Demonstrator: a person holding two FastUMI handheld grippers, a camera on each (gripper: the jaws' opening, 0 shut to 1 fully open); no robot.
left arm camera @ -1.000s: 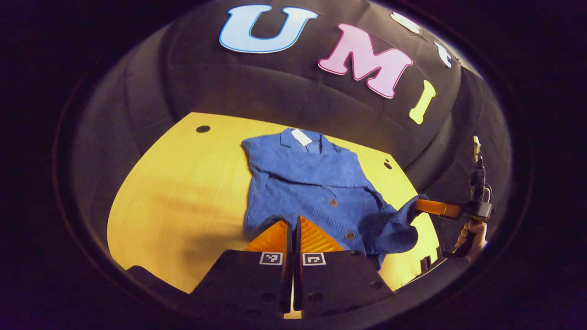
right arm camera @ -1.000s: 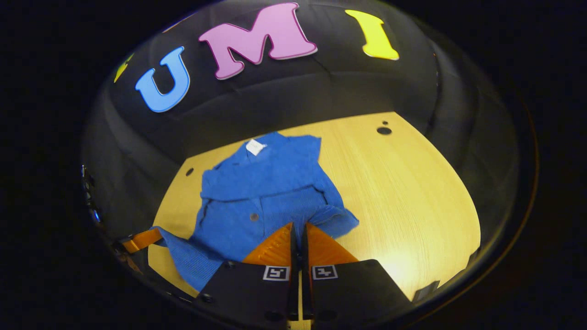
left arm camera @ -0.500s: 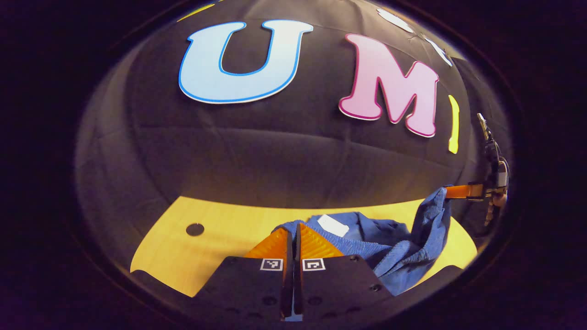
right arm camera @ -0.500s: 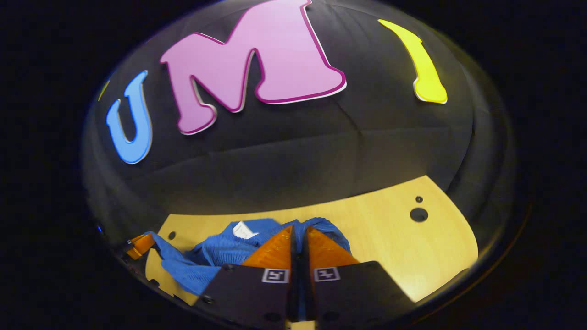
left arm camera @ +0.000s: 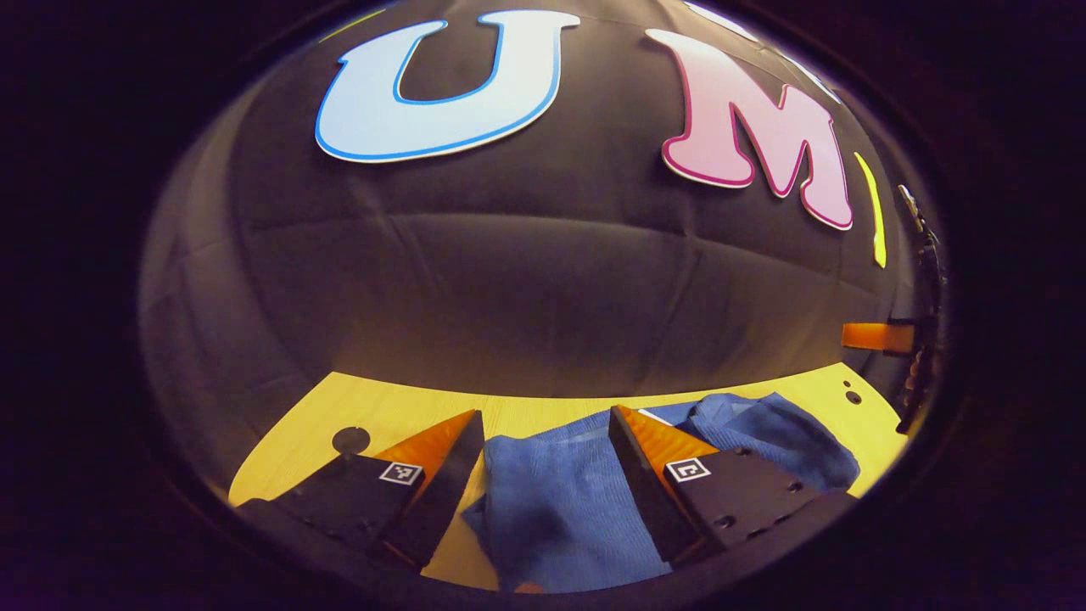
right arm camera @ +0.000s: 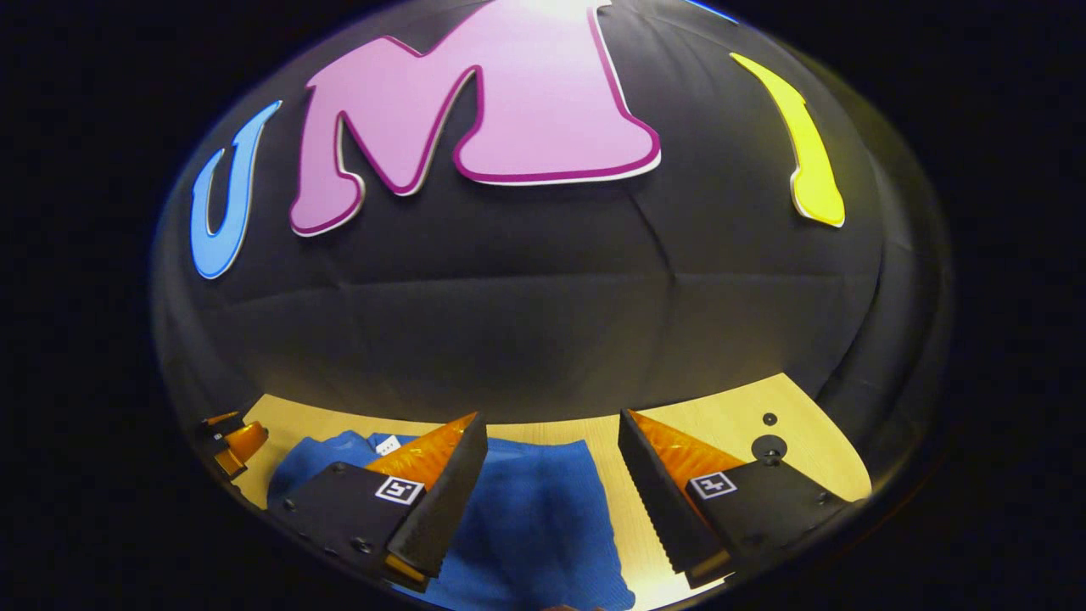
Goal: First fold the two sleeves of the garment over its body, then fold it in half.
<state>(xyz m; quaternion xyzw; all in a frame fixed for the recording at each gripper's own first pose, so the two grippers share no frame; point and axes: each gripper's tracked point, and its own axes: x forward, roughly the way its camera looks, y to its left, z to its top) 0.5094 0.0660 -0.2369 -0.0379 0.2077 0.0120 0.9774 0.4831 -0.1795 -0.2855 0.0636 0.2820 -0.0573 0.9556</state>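
Observation:
The blue knit garment (left arm camera: 560, 501) lies folded on the yellow table (left arm camera: 407, 407), low in the left gripper view. My left gripper (left arm camera: 543, 424) stands open just above it, fingers spread to either side of the cloth. In the right gripper view the garment (right arm camera: 534, 509) spreads under my right gripper (right arm camera: 551, 424), which is open too with nothing between its fingers. A white label (right arm camera: 389, 444) shows near the garment's far end. The right gripper (left arm camera: 878, 337) appears at the far right of the left gripper view, off the cloth; the left one (right arm camera: 233, 437) shows at the far left of the right gripper view.
The yellow wooden table (right arm camera: 721, 424) has round dark holes near its far corners (left arm camera: 350, 440) (right arm camera: 769, 446). The black padded booth wall rises close behind the table's far edge.
Both grippers were shut on the garment's lower edge, carried it toward the collar, and now have opened and let it go; the cloth lies flat.

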